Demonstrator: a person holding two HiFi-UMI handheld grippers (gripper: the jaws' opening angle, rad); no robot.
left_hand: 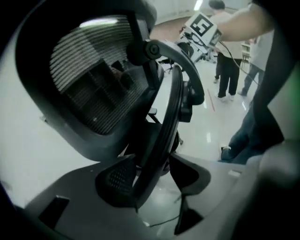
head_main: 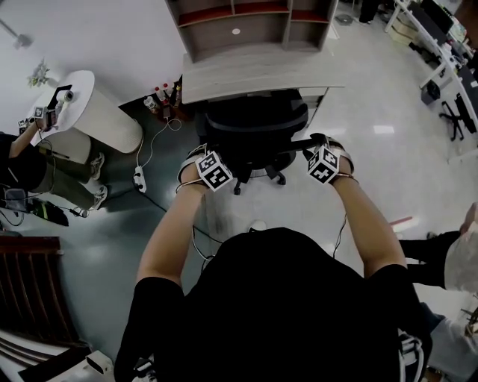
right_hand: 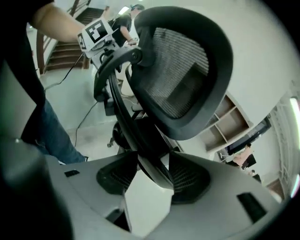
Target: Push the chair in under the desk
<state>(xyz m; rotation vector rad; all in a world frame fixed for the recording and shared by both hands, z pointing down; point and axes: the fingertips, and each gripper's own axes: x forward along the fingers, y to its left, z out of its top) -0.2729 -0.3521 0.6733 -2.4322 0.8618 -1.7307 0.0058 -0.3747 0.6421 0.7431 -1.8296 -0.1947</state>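
Observation:
A black mesh office chair (head_main: 254, 123) stands with its seat partly under the pale desk (head_main: 246, 74), its back toward me. My left gripper (head_main: 211, 160) is at the left side of the chair's back frame and my right gripper (head_main: 323, 157) at the right side. In the left gripper view the curved frame bar (left_hand: 161, 140) runs between the jaws of the left gripper (left_hand: 152, 180); it lies against the left pad with a gap on the other side. In the right gripper view the same bar (right_hand: 140, 140) passes between the spread jaws of the right gripper (right_hand: 152, 176), below the mesh headrest (right_hand: 183, 79).
A shelf unit (head_main: 246, 22) sits on the desk. Bottles (head_main: 160, 101), a power strip (head_main: 138, 179) and cables lie on the floor to the left. A white round table (head_main: 82, 112) and a person stand further left. More desks (head_main: 448, 45) stand at the top right.

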